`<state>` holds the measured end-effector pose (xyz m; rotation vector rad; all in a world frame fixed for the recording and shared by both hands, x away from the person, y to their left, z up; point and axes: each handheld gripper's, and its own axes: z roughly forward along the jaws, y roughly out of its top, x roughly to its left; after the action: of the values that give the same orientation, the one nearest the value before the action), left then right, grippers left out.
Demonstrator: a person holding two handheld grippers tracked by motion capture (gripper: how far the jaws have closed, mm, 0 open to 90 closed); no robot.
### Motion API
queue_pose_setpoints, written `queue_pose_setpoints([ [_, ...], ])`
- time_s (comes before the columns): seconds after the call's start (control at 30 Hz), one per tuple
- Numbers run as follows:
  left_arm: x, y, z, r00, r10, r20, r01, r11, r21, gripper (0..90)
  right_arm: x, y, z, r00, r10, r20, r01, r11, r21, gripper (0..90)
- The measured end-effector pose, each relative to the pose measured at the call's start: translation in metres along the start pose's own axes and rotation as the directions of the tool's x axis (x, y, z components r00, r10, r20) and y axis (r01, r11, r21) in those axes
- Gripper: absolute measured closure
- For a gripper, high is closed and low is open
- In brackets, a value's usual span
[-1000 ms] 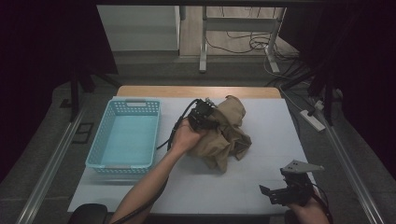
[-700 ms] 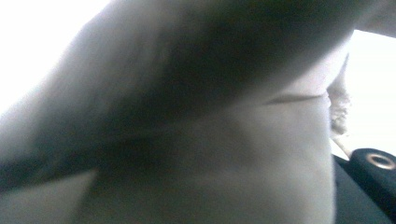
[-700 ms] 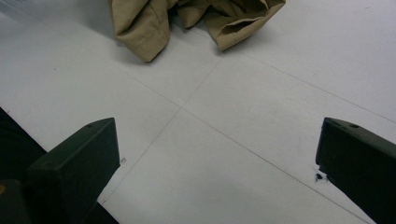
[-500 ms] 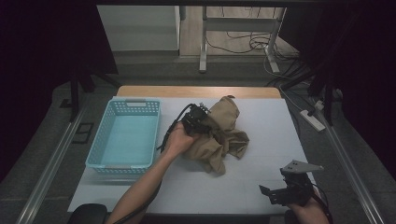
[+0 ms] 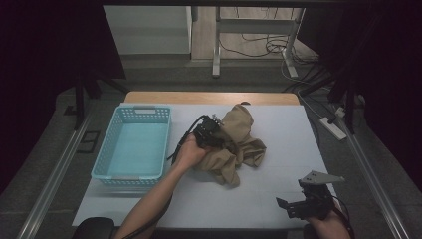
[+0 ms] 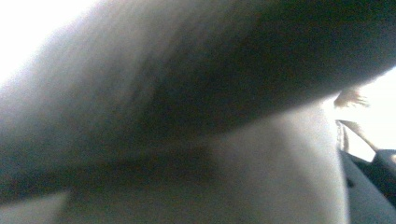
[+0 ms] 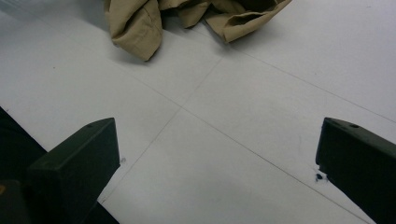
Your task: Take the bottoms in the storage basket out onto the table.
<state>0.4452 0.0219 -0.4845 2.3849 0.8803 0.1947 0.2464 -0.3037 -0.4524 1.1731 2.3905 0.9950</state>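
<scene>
A crumpled tan cloth (image 5: 241,144) lies in a heap on the white table, right of centre. My left gripper (image 5: 213,131) is pushed into the heap's left side, held by a bare hand. Its jaws have just been opening. Tan cloth (image 6: 187,93) lies blurred right against the lens in the left gripper view, hiding the jaws and whether they still pinch it. My right gripper (image 5: 289,207) rests low at the table's near right corner. It is open (image 7: 215,163) with bare table between its jaws, and the cloth's edge (image 7: 135,25) lies farther off.
A light blue plastic basket (image 5: 107,154) stands on the left part of the table, with nothing in it. The table's white cover (image 5: 278,129) ends at a wooden strip at the far edge. Cables and desk legs are on the floor beyond.
The left hand has sunk toward the table with the gripper in the cloth. The cloth heap has settled lower and spread. The right gripper has not moved.
</scene>
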Motion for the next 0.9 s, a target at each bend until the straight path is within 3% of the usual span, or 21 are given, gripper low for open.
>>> queue_pose_setpoints([
  [0.27,-0.0026,0.0002,0.005,0.9997,0.021,0.013,-0.021,0.9998,-0.002,48.5,0.0,0.0,0.0002,1.0,0.002,-0.002,-0.002,1.0,0.001,0.1],
  [0.6,-0.0001,0.001,0.0036,0.9979,0.002,0.065,0.0,0.9994,-0.035,27.2,-0.0002,0.0001,0.0002,1.0,0.001,-0.002,-0.001,1.0,0.001,0.1],
  [0.7,0.0011,0.0005,0.003,0.9967,-0.018,0.079,0.022,0.9989,-0.041,25.0,-0.0002,0.0001,0.0002,1.0,0.002,-0.003,-0.002,1.0,0.002,0.1],
  [0.9,0.003,-0.0004,0.0019,0.9942,-0.023,0.105,0.029,0.9979,-0.058,19.3,-0.0003,0.0001,0.0004,1.0,0.003,-0.003,-0.003,1.0,0.004,0.1],
])
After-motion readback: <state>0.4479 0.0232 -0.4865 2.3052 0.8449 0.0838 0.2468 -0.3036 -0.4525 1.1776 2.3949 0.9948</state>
